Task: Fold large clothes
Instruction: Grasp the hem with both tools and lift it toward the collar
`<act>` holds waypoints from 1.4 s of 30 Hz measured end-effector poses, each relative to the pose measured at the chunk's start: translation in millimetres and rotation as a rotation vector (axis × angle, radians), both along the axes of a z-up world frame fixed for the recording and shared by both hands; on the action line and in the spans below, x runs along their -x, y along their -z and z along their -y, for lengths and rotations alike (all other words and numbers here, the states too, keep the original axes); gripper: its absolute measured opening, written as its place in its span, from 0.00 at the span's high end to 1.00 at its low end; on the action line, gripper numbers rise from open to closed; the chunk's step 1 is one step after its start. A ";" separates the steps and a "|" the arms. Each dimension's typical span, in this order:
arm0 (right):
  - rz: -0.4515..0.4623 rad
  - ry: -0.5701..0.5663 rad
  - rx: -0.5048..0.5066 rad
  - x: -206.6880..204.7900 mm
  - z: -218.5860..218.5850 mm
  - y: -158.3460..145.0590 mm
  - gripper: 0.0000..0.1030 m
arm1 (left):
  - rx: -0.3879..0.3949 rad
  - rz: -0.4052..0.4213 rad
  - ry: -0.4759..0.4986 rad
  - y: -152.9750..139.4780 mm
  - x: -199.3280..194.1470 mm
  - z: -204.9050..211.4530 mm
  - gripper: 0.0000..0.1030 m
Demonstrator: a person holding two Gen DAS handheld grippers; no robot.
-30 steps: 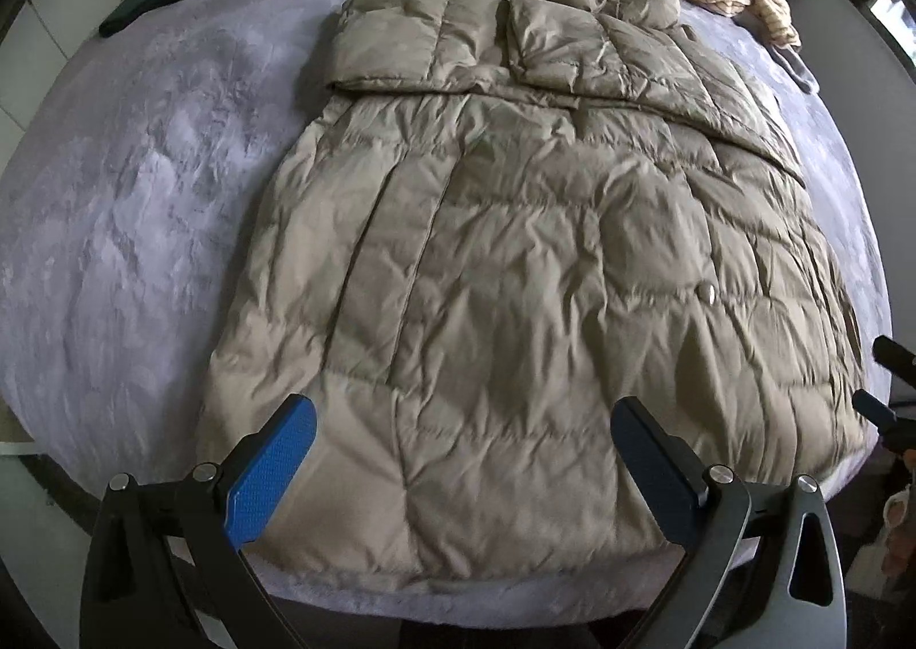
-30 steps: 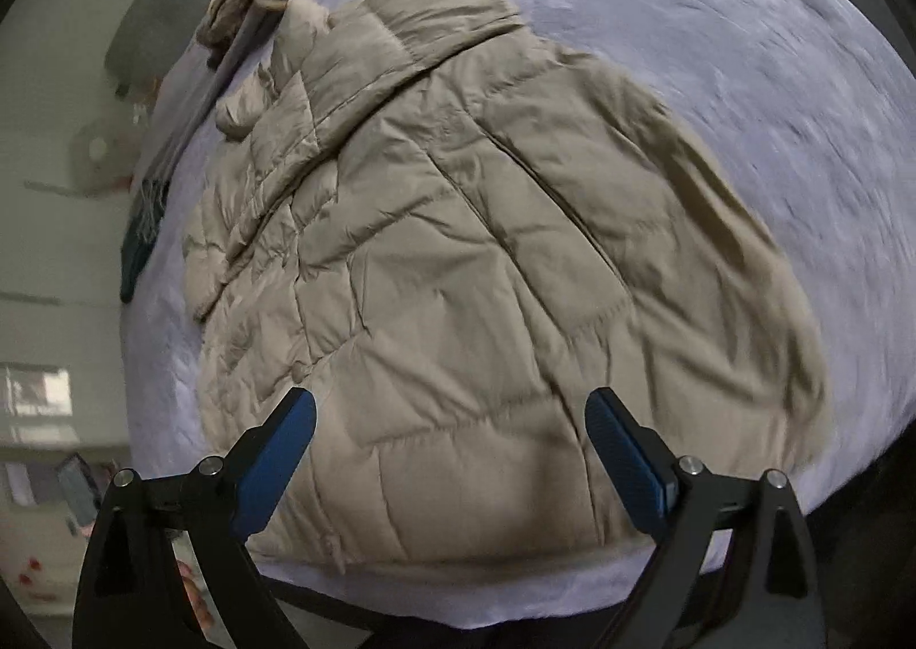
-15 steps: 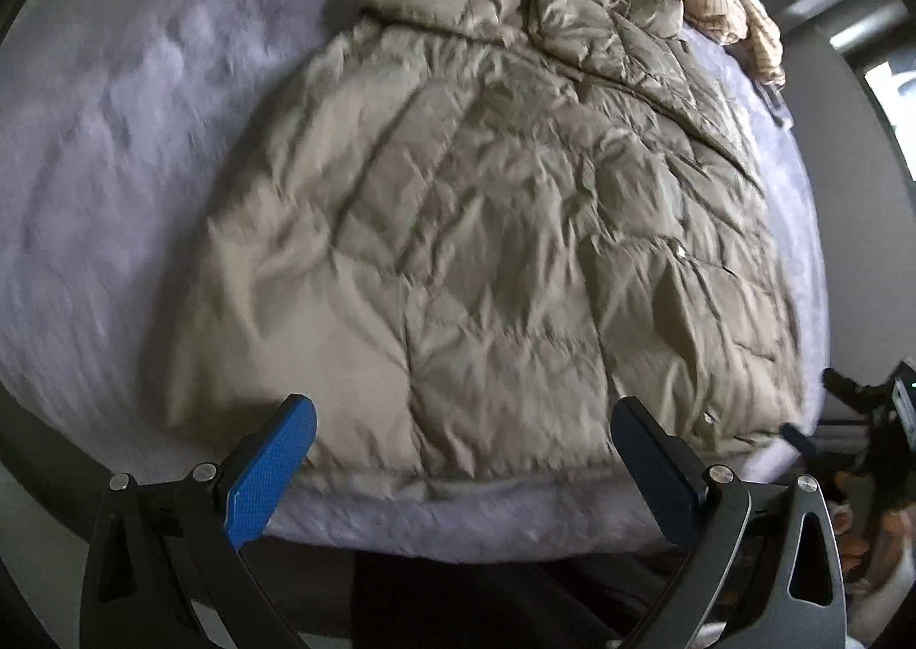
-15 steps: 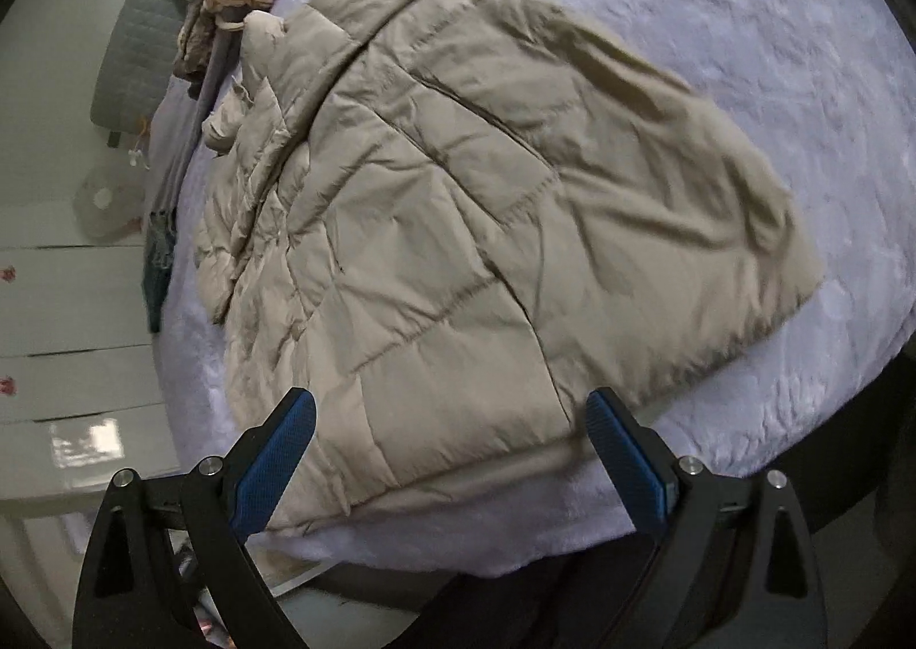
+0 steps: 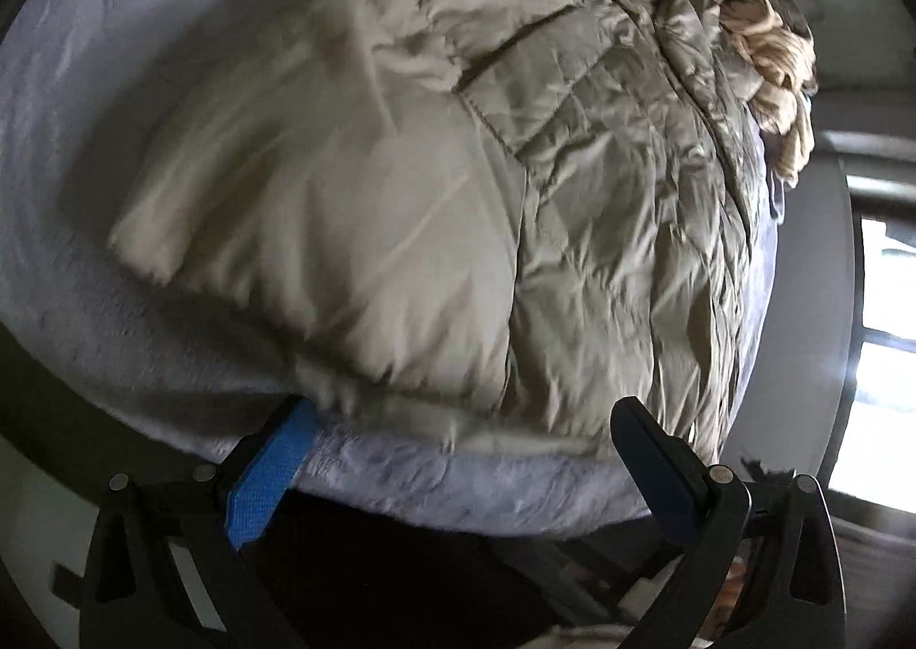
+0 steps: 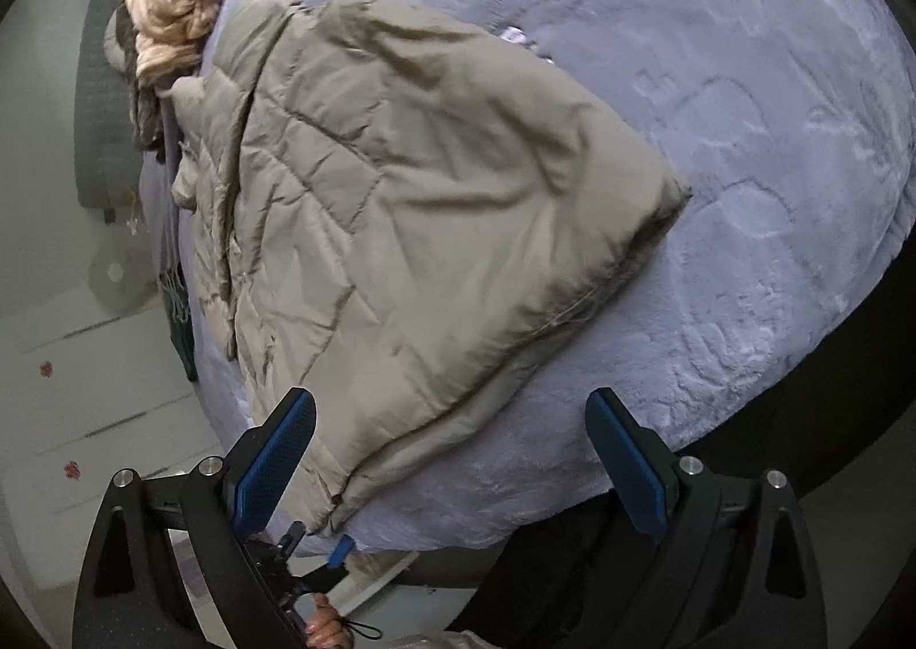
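Lying spread across the lavender plush bed cover, the khaki quilted down jacket has its hem along the near edge of the bed and its collar end toward the far side, where a heap of beige striped knitwear sits just beside it. In the left wrist view the left gripper is low at the bed's edge with its fingers spread wide and holding nothing; the tip of the blue-padded finger touches or sits just under the hem, and the view is too blurred to tell which. The right gripper hangs above the jacket's near corner, fingers equally wide apart and empty, one on each side of the hem. From this side the jacket lies flat, one side edge running diagonally over the bed cover, with the knitwear beyond its collar. A second gripper tip and a hand show below the bed edge.
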State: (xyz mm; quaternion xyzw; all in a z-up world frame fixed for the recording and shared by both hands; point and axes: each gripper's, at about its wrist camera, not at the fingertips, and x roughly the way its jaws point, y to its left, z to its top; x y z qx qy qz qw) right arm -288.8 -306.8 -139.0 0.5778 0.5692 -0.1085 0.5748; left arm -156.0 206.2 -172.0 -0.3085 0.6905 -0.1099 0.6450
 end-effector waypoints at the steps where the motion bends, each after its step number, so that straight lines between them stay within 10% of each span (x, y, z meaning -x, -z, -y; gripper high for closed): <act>1: 0.002 0.014 -0.009 -0.1 0.4 3.3 0.07 | 0.008 0.010 -0.013 0.8 -2.7 1.2 0.00; 9: 0.046 0.107 -0.059 -12.7 -0.6 15.6 0.07 | -0.005 0.070 -0.043 -6.2 -29.3 16.8 0.02; 14: 0.064 0.128 -0.077 -20.0 -2.0 16.3 0.10 | -0.018 0.120 0.032 -16.8 -38.1 21.0 0.62; 19: 0.044 0.156 -0.079 -17.6 -5.7 17.9 0.59 | -0.015 0.173 0.057 -31.2 -45.1 14.8 0.81; 20: 0.033 0.153 -0.068 -16.7 -6.2 17.7 0.79 | -0.016 0.181 0.068 -34.0 -47.2 14.5 0.81; 23: 0.029 0.152 -0.033 -16.4 -8.6 14.4 0.89 | -0.017 0.209 0.101 -41.6 -49.8 12.5 0.81; 42: 0.244 -0.155 0.296 -119.4 -1.3 -86.9 0.93 | -0.054 0.500 0.120 -141.2 -115.1 30.6 0.81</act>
